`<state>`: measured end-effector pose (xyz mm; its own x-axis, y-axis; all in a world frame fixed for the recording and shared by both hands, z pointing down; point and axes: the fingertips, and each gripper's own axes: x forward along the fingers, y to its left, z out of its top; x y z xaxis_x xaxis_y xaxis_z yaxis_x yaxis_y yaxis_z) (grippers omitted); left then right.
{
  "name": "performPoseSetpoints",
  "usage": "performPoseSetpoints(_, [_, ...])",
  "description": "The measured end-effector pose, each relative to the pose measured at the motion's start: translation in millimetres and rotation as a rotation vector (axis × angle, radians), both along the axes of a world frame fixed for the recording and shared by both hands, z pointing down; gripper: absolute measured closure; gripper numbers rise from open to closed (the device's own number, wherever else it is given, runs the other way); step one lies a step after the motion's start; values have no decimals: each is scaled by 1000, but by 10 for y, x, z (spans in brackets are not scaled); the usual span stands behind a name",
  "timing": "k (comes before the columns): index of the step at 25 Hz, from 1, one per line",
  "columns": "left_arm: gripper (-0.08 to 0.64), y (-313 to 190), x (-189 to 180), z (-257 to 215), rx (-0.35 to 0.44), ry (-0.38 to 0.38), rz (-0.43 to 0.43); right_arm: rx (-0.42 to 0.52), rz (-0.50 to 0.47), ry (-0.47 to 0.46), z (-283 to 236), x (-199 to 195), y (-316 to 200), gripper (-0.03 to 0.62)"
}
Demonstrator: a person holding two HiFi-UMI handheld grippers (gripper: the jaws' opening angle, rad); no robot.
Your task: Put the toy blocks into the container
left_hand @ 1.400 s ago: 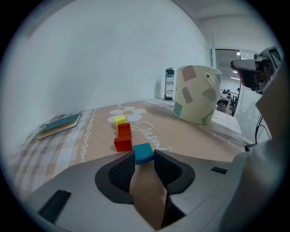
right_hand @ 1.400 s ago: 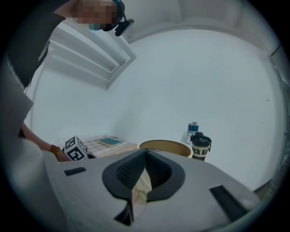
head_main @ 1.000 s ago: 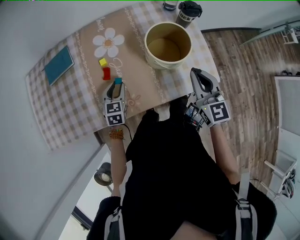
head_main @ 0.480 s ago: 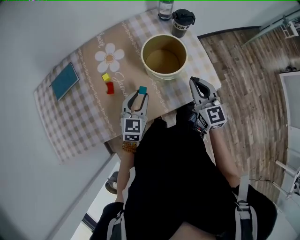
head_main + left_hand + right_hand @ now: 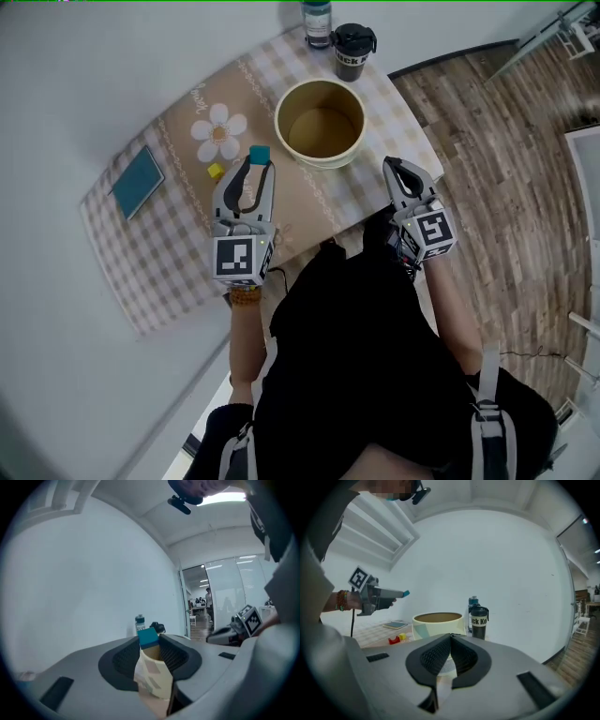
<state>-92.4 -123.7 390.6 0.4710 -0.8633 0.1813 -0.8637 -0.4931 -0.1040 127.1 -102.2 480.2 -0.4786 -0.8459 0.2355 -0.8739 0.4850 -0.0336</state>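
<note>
The left gripper (image 5: 255, 167) clenched the teal block (image 5: 260, 155) at its tips, aloft over open cloth just left of the container (image 5: 319, 162), while the right gripper (image 5: 394, 166), jaws pressed together on nothing, hung at the near edge of the table (image 5: 178, 253), well apart from the yellow block (image 5: 216, 171).

Left tool (image 5: 258, 167) held level, jaws clamped on teal block (image 5: 260, 153), right tool (image 5: 390, 166) level, jaws together

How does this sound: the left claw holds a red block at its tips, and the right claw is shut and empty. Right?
Not quite. The left claw holds a teal block, not a red one; the left gripper view shows it pinched at the tips. The right claw is shut and empty, as you said.
</note>
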Motion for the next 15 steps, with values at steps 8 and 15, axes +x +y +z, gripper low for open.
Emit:
performPoseSetpoints(8, [413,-535,471,-478,95,-35,66,-10,14,-14,29,31,45,586])
performPoseSetpoints(15, [413,-659,833,-405,74,-25,126,-14,43,-6,50,187,61,586])
